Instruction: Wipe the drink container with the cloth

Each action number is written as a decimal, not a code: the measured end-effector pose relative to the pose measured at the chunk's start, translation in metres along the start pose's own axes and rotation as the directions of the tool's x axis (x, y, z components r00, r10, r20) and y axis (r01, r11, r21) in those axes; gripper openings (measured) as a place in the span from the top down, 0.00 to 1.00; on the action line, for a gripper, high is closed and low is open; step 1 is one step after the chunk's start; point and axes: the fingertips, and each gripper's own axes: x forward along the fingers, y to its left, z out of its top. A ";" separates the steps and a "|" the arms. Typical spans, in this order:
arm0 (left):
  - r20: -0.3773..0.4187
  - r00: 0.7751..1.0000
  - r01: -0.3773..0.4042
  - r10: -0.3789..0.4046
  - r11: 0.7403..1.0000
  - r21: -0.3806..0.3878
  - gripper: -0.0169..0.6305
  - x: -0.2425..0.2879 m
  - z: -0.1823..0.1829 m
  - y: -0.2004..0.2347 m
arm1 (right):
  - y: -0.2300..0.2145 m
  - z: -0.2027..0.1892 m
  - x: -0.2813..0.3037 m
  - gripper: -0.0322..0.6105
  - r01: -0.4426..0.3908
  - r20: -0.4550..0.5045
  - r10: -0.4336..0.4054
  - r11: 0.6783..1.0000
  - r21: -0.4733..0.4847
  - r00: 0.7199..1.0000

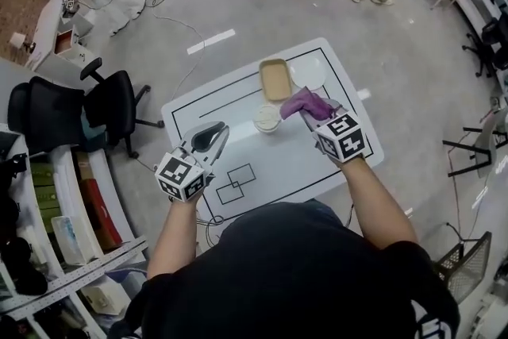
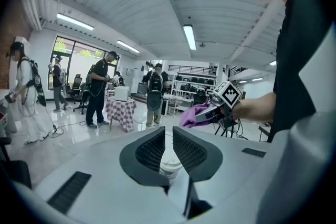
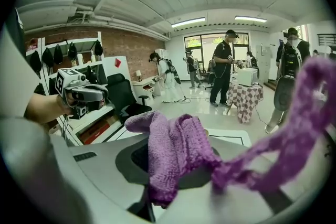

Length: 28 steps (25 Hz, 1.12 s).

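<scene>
Drink container (image 1: 267,118): a small white lidded cup standing upright on the white bench (image 1: 317,163), a little above centre in the head view. It sits just below a tan tray (image 1: 275,79), with a white plate (image 1: 308,72) to the upper right. Nothing touches it. The right gripper (image 1: 313,117) hovers just right of the cup, fingers clenched on a purple cloth (image 1: 308,103). In the right gripper view the cloth bunches over the fingers and trails a loose end to the right. The left gripper (image 1: 224,129) sits left of the cup and clear of it. Its fingers (image 2: 152,152) are barely parted and hold nothing, and the cup shows through the slit, further off. My read on handling: the cup looks like thin paper or plastic, so it is probably light and easy to push over or skate across the smooth bench if wiped unbraced. The wall would likely dent under a hard squeeze. Whether there is liquid inside I cannot tell. The sensible hold seems to be the left fingers opened round the body, below the lid rim, with gentle pressure. The cloth is soft and limp, so it should wrap the wall readily, though the dangling tail could snag the lid.
</scene>
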 end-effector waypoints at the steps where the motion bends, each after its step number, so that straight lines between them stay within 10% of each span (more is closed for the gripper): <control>1: -0.011 1.000 0.007 -0.007 1.000 0.026 0.89 0.008 -0.004 -0.001 | -0.002 -0.002 0.005 0.83 -0.010 -0.004 0.010 1.000 -0.003 1.000; 16: -0.314 0.945 0.169 -0.086 0.954 0.246 0.56 0.115 -0.112 -0.007 | 0.010 -0.004 0.075 0.83 -0.235 0.024 0.238 0.968 -0.088 0.971; 28: -0.411 0.907 0.226 -0.089 0.927 0.300 0.37 0.170 -0.149 0.001 | 0.061 -0.023 0.113 0.83 -0.459 -0.126 0.441 0.858 -0.232 0.888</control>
